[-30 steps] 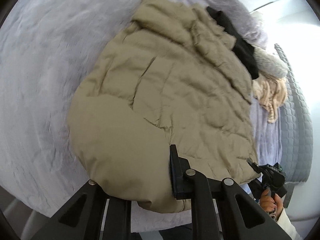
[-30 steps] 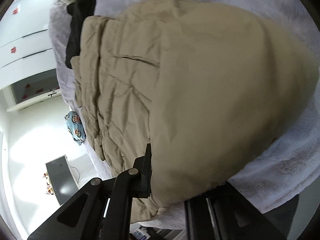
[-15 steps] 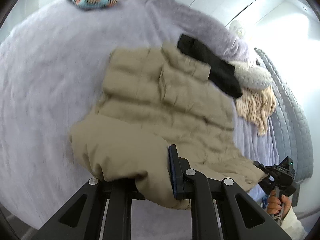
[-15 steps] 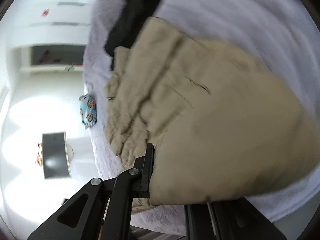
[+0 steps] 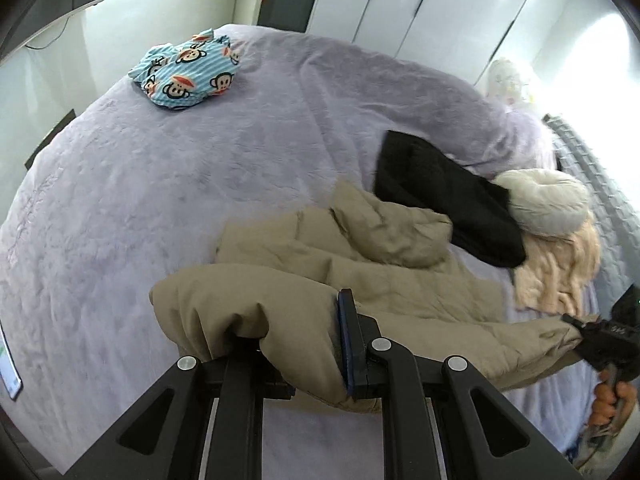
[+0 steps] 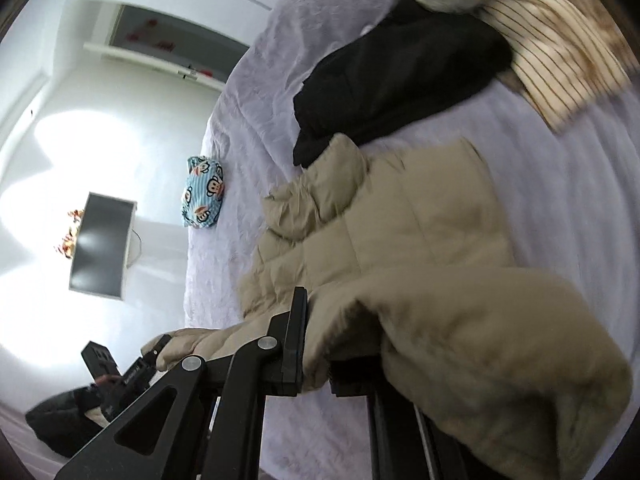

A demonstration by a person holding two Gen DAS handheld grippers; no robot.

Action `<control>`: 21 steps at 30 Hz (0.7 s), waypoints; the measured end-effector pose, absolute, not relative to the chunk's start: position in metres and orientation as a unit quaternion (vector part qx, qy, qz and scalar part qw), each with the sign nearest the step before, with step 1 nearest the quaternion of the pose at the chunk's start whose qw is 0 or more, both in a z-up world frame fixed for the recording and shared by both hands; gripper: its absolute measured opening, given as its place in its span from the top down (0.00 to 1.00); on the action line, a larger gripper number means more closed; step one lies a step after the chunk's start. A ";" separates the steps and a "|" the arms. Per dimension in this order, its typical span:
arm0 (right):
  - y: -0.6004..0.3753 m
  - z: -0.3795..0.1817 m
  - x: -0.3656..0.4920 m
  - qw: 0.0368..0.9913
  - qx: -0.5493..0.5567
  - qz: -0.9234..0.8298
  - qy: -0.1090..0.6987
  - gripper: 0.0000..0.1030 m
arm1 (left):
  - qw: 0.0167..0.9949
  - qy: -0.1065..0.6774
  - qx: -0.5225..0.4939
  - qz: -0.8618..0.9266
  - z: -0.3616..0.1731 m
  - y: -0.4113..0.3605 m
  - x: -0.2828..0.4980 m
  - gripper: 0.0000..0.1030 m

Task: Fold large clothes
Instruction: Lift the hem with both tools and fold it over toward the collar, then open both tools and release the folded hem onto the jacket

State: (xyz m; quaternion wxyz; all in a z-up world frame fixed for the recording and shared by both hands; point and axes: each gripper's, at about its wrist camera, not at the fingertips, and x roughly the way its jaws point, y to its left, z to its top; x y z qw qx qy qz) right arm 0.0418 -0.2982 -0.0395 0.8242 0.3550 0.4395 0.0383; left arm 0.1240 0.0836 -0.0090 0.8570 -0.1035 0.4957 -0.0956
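A beige puffer jacket [image 5: 380, 280] lies partly on the lilac bed [image 5: 160, 200], its near edge lifted and stretched between my two grippers. My left gripper [image 5: 292, 332] is shut on one corner of that edge; fabric drapes over and hides its left finger. In the same view my right gripper [image 5: 596, 340], held by a hand, pinches the other corner at the far right. The right wrist view shows the jacket [image 6: 400, 240] bunched over my right gripper [image 6: 324, 340], which is shut on it. My left gripper [image 6: 148, 356] holds the far corner at lower left.
A black garment [image 5: 448, 200], a round cream cushion [image 5: 548, 204] and a cream knit [image 5: 560, 268] lie just beyond the jacket. A blue monkey-print cloth [image 5: 188, 76] sits at the bed's far side. White wardrobes [image 5: 420, 8] stand behind; a screen [image 6: 100, 246] hangs on the wall.
Both grippers rose and drew back with the jacket's edge held. The jacket now looks smaller and further off, with more of the bed showing. The right view has rolled.
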 end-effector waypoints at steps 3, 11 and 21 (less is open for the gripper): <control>-0.306 -0.051 0.081 0.823 0.339 0.028 0.454 0.91 | 0.854 0.508 -0.078 -0.085 -0.037 0.075 0.165 0.83; -0.329 -0.129 0.157 0.805 0.351 -0.023 0.477 0.91 | 0.832 0.551 -0.039 -0.056 -0.136 0.059 0.244 0.83; -0.336 -0.152 0.171 0.797 0.368 -0.024 0.478 0.60 | 0.837 0.535 -0.056 -0.096 -0.140 0.072 0.239 0.66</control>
